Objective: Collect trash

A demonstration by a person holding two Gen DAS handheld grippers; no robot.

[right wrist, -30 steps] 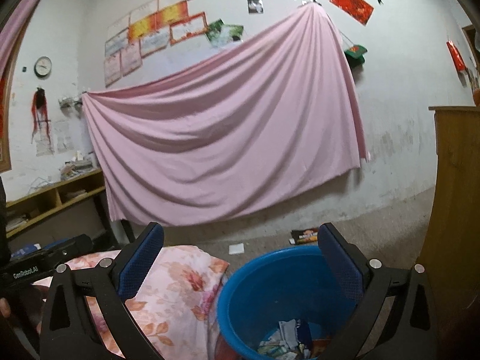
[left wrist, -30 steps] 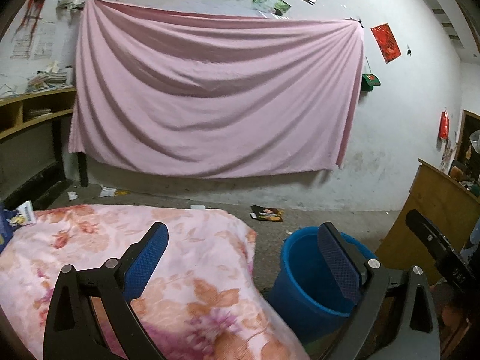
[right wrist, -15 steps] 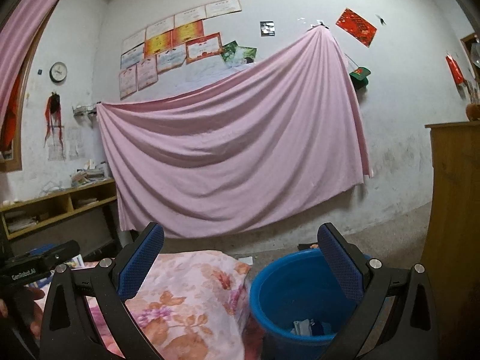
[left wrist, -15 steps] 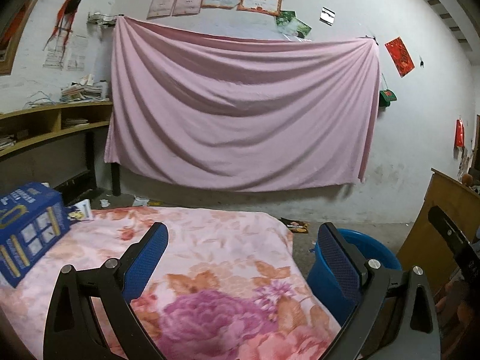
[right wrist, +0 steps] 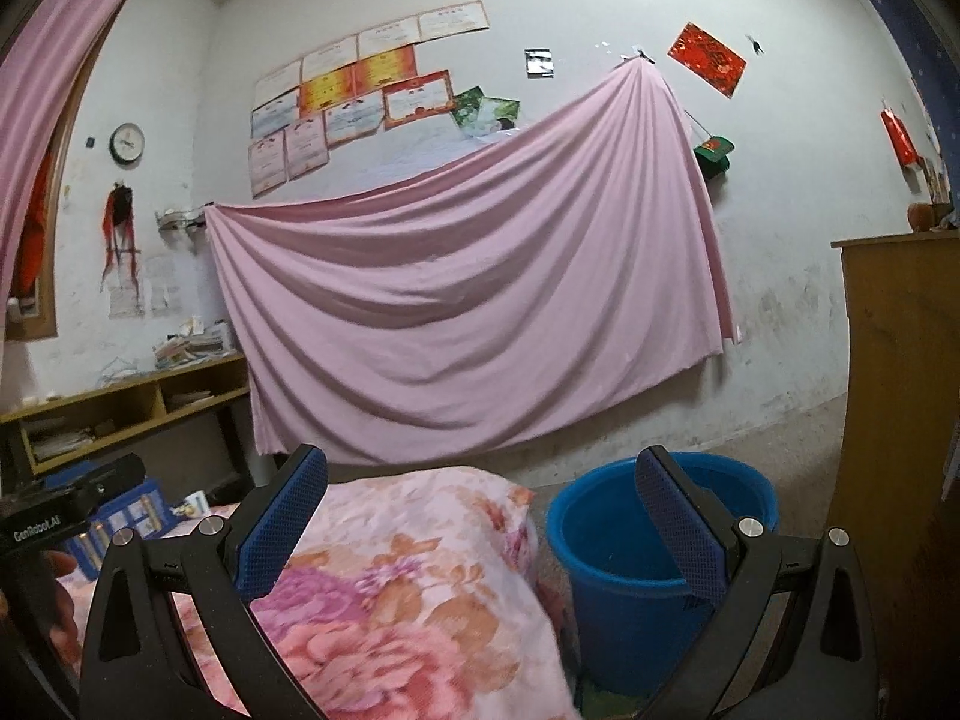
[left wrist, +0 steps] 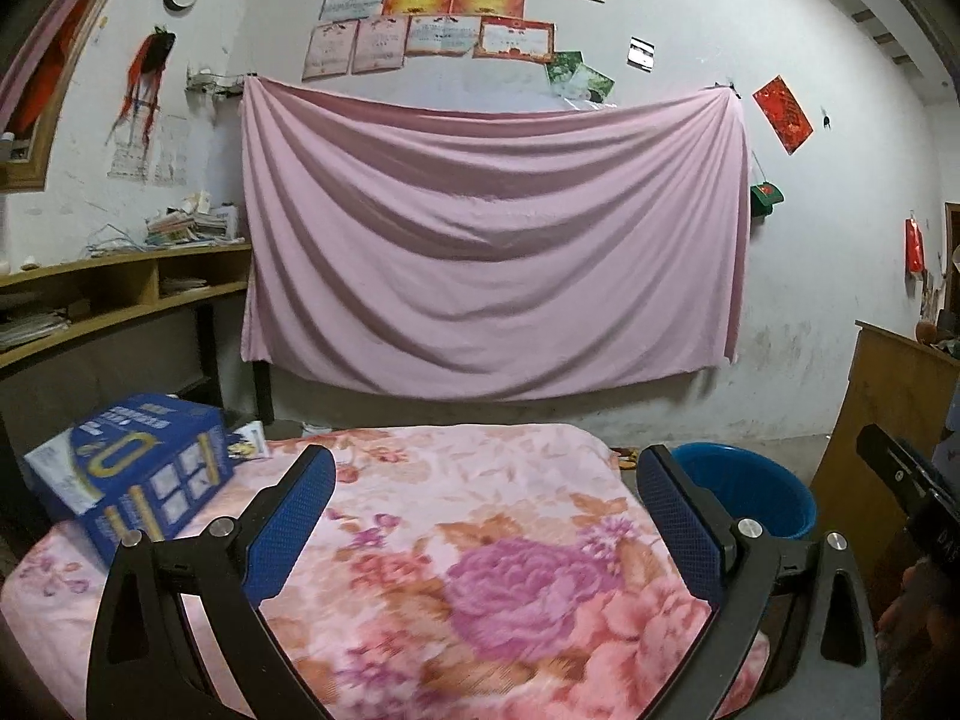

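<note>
A blue plastic bucket [right wrist: 606, 540] stands on the floor right of the table; it also shows in the left wrist view [left wrist: 756, 492]. Its contents are hidden from here. A blue carton [left wrist: 132, 474] lies at the left end of the floral-covered table [left wrist: 480, 516], with a small white packet [left wrist: 249, 441] behind it. The carton also shows in the right wrist view [right wrist: 129, 516]. My left gripper [left wrist: 486, 516] is open and empty above the table. My right gripper [right wrist: 480, 516] is open and empty, over the table's right end beside the bucket.
A pink sheet [left wrist: 492, 240] hangs on the back wall. A wooden shelf unit [left wrist: 120, 294] stands at the left, and a wooden cabinet [right wrist: 894, 420] stands at the right close to the bucket. Small litter [left wrist: 627, 456] lies on the floor near the wall.
Both grippers have risen and tilted up, away from the bucket. The left one has swung left over the table, so the blue carton has come into view. Both stay open.
</note>
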